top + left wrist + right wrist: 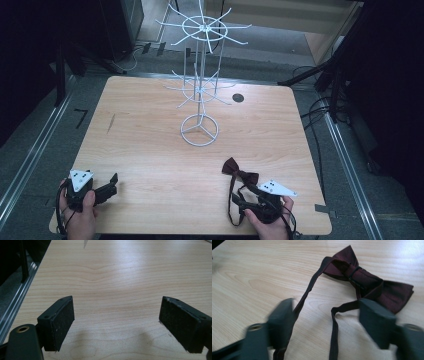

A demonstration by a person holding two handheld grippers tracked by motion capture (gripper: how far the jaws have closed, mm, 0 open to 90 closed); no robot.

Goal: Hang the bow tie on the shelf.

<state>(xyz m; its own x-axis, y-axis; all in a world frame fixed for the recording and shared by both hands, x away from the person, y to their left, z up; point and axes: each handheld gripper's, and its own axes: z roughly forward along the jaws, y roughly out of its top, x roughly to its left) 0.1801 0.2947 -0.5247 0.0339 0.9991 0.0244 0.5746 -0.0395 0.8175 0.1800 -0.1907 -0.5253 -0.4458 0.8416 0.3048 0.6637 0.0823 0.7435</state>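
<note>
A dark red bow tie (240, 172) lies on the wooden table (150, 150) at the near right, its thin black strap looping toward the front edge. In the right gripper view the bow tie (368, 281) lies just beyond my right gripper (325, 302), which is open and blurred. Two runs of the strap (333, 332) pass between the jaws with neither pad pressing on them. From above, my right gripper (246, 198) sits over the strap loop. My left gripper (111, 183) rests at the near left corner, open (116, 302) over bare wood.
A white wire display stand (200, 129) with two tiers of hooked arms rises at the table's middle back. A dark round grommet (238, 98) sits to its right. A metal rail (15, 307) runs along the table's left edge. Cables trail on the floor at right.
</note>
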